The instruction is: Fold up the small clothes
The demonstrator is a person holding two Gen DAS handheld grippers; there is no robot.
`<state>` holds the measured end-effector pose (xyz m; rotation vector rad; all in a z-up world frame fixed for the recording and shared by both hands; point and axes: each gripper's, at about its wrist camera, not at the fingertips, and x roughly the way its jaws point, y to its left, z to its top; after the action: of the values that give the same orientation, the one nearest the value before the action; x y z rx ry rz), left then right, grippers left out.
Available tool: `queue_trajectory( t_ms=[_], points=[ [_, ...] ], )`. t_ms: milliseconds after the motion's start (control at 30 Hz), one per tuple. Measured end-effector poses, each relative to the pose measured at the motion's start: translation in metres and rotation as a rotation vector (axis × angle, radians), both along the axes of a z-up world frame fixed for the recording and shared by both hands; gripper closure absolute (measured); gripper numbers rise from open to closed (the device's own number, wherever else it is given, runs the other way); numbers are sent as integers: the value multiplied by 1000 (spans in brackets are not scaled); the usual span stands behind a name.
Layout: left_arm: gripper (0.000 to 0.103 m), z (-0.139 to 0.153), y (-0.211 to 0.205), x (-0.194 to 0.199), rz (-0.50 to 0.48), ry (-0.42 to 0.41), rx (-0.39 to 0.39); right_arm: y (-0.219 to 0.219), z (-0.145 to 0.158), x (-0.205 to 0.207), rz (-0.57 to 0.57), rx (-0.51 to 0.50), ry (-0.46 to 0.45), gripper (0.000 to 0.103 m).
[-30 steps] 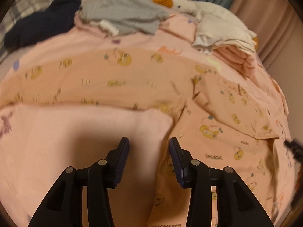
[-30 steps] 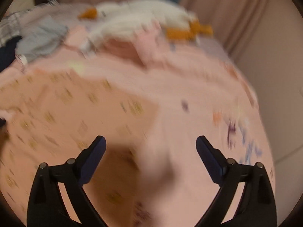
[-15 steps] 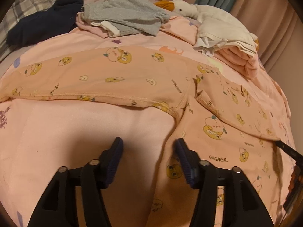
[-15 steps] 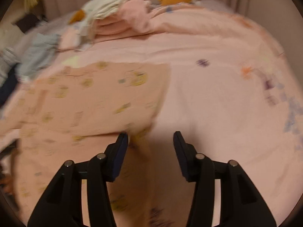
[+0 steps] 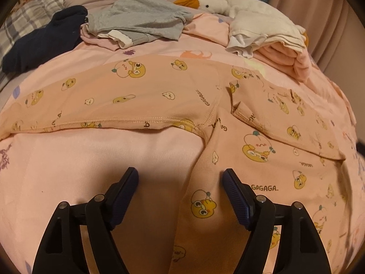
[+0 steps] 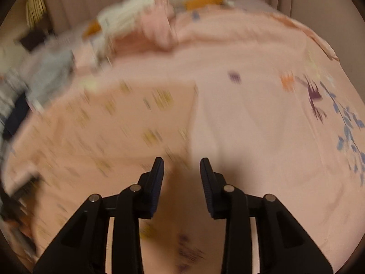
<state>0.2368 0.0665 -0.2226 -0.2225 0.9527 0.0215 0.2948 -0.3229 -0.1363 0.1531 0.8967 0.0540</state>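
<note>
Where the pink bedspread [image 5: 86, 159] lies bare toward the near edge of the bed, the peach printed garment [image 5: 159, 91] is spread flat across its middle, one sleeve folded over the body. The left gripper [image 5: 180, 178] hangs above the garment's near hem with its jaws apart, having just been opening, and grips no cloth. The right gripper [image 6: 181, 166], its jaws having just been closing, straddles the garment's blurred side edge with a gap left. Toward the far edge lie a grey top [image 5: 141, 16], navy clothing [image 5: 43, 43], folded items [image 5: 273, 45] and a plush goose [image 5: 228, 6].
</note>
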Motion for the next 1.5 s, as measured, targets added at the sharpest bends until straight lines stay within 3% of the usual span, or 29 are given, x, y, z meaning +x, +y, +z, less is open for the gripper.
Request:
queue_trajectory(
  t_ms=[67, 133, 200, 233, 267, 333, 400, 500, 633, 800, 867, 967, 1033, 1100, 1200, 1300, 1333, 1400, 1433, 1467, 1500],
  points=[
    [27, 0, 1, -1, -4, -6, -8, 13, -6, 18, 6, -35, -10, 74],
    [27, 0, 3, -1, -9, -4, -17, 14, -40, 38, -48, -85, 134, 83],
    [27, 1, 6, -1, -10, -3, -42, 4, -72, 31, -88, -23, 229, 84],
    [27, 1, 8, -1, -10, -7, -57, -1, -72, 16, -80, 13, 152, 85],
    [27, 1, 11, -1, -8, -9, -74, -1, -71, 6, -56, 11, 132, 85],
    [27, 1, 14, 0, -2, -7, -100, -4, -68, -10, -18, 6, 151, 85],
    [27, 1, 14, -1, 1, -14, -111, -11, -58, -15, -44, 64, 217, 83],
    [27, 2, 14, -2, 4, -11, -100, -9, -36, -16, -37, 172, 186, 81],
    [28, 7, 16, -6, 52, -5, -91, 49, -17, 6, 52, 187, 143, 82],
    [28, 41, 32, -24, 88, -131, 68, 155, -33, 48, 220, 256, 148, 82],
    [28, 45, 54, -27, 133, -140, 66, 197, -47, 59, 244, 269, 135, 82],
    [28, 38, 110, -28, 253, -102, -88, 249, -91, 64, 271, 231, 242, 81],
    [28, 29, 159, -31, 369, -88, -299, 260, -81, 52, 284, 155, 142, 77],
    [28, 17, 196, -40, 429, -125, -518, 264, -73, 46, 337, 119, 171, 72],
    [28, -17, 242, -42, 512, -82, -825, 243, -51, 30, 364, 170, 180, 65],
    [28, -35, 271, -49, 593, -168, -1073, 205, -30, 5, 334, 155, 113, 56],
    [28, -35, 277, -49, 603, -210, -1093, 189, -25, -4, 309, 159, 85, 53],
    [28, -35, 281, -44, 610, -263, -1045, 164, -22, -19, 291, 192, 59, 52],
    [34, -37, 282, -39, 629, -275, -1000, 148, -23, -27, 281, 226, 56, 52],
    [48, -36, 280, -36, 673, -289, -953, 135, -25, -33, 266, 252, 61, 52],
    [55, -35, 276, -33, 721, -286, -900, 128, -27, -34, 251, 265, 65, 52]
  ],
)
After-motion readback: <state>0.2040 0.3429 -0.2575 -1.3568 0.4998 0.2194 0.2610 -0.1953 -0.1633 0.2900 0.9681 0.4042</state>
